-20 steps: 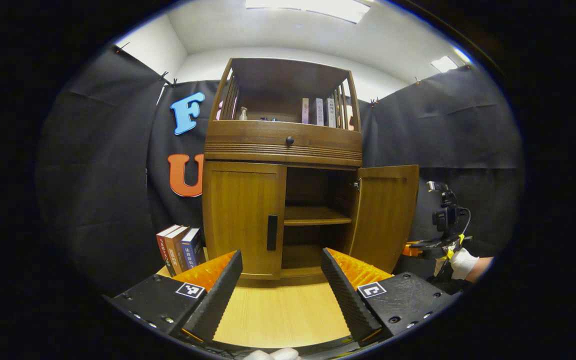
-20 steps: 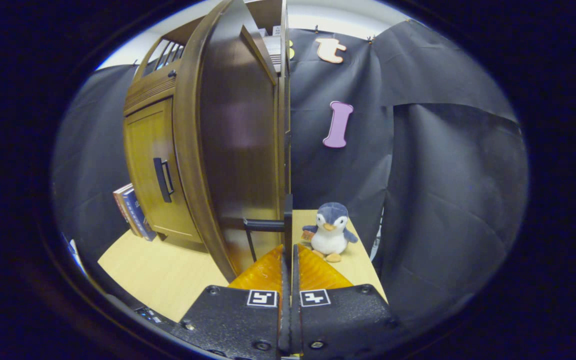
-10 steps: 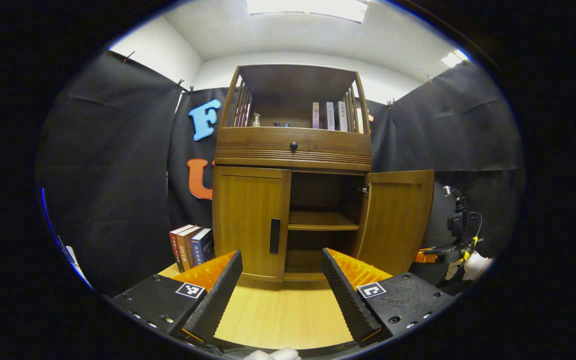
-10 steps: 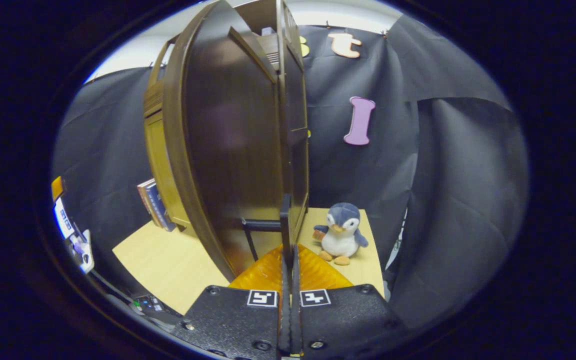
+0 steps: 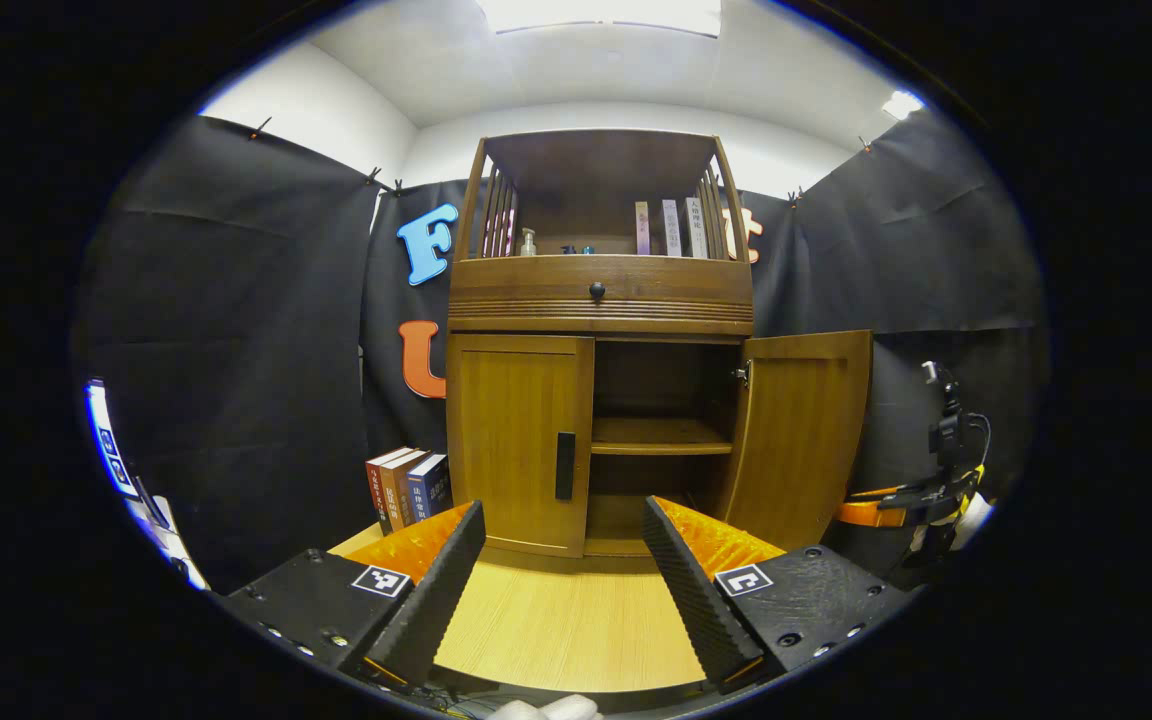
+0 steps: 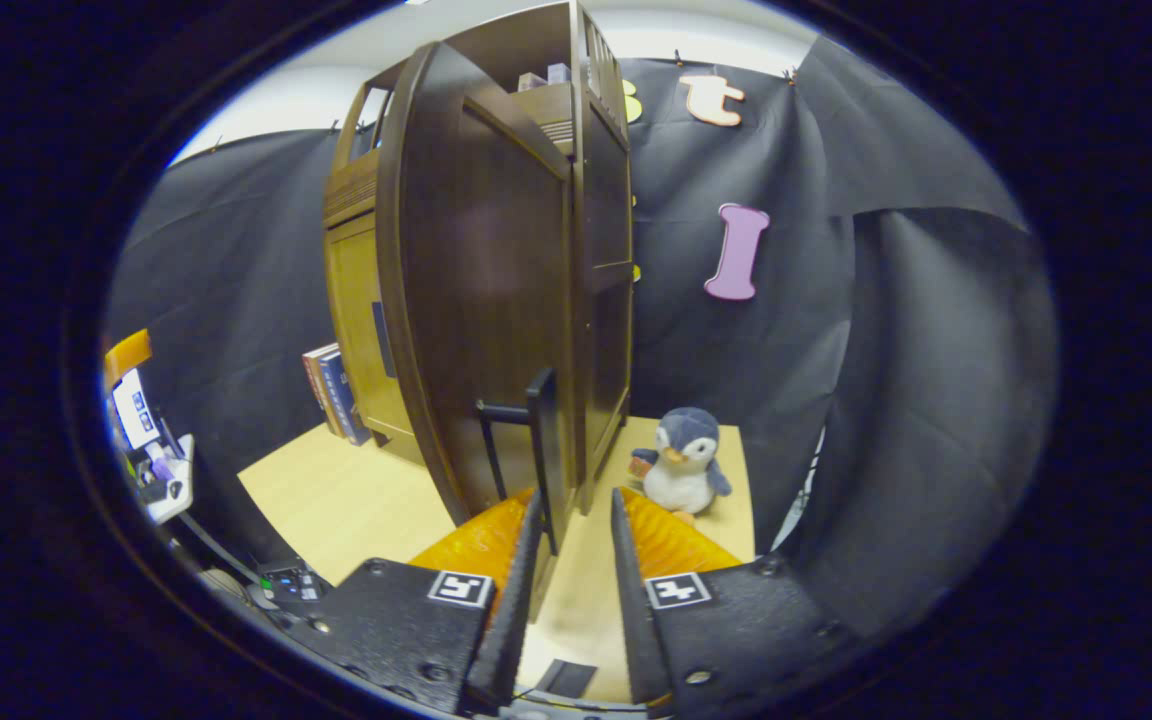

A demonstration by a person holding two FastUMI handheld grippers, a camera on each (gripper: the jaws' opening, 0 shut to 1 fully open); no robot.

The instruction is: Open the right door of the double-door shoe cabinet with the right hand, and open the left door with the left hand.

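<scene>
Right gripper view: penguin (image 6: pixel 683 462) beside cabinet (image 6: pixel 536 290).

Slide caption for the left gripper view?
Open left gripper faces the cabinet: right door open, left door shut.

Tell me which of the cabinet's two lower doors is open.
The right door is open, swung outward on its hinge, showing the shelf inside. The left door sits shut, flush with the frame.

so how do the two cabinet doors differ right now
The right door stands swung open, baring the shelf; the left door is shut. The left door shows its dark handle to the left gripper view; the right door shows its bare inner face. Both are same-sized wood panels.
</scene>
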